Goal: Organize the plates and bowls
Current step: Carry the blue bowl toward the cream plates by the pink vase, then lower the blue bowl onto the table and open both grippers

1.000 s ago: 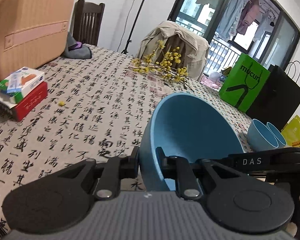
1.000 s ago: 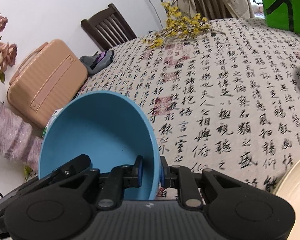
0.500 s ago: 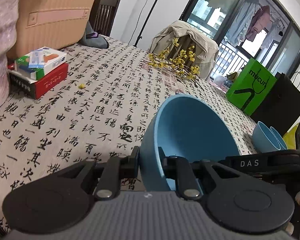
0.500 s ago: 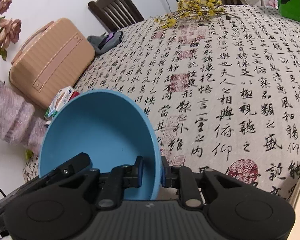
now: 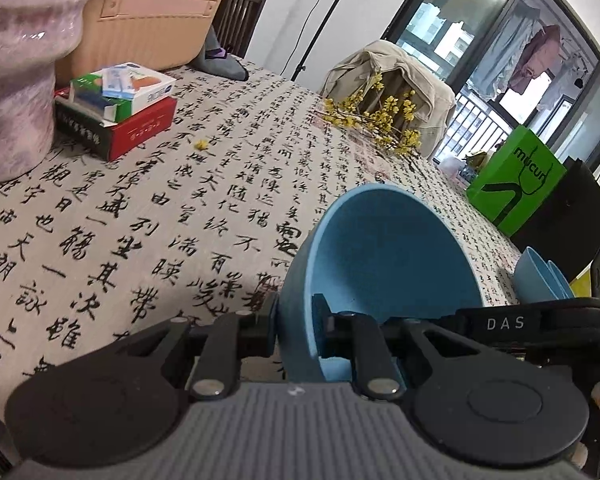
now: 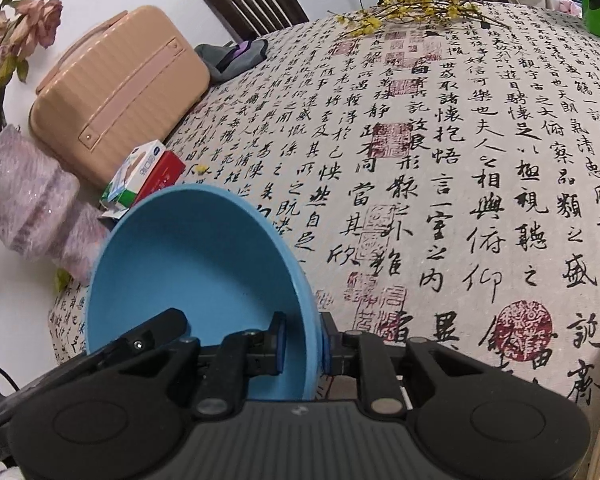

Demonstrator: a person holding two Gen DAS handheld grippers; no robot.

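So I've got a blue bowl in each gripper right now. My left gripper (image 5: 296, 330) is clamped tight on the rim of its bowl (image 5: 388, 256), one pad outside the wall and one inside, bowl tipped up on edge over the near part of the worktop (image 5: 188, 200). My right gripper (image 6: 303, 346) is pinched the same way on the other bowl (image 6: 196, 264), also tilted, above the near left corner. Two more blue bowls (image 5: 540, 276) sit nested at the right edge by a green bag (image 5: 516, 180). Boxes (image 5: 120, 116), a suitcase (image 6: 116, 92) and yellow flowers (image 5: 380, 120) are far off.
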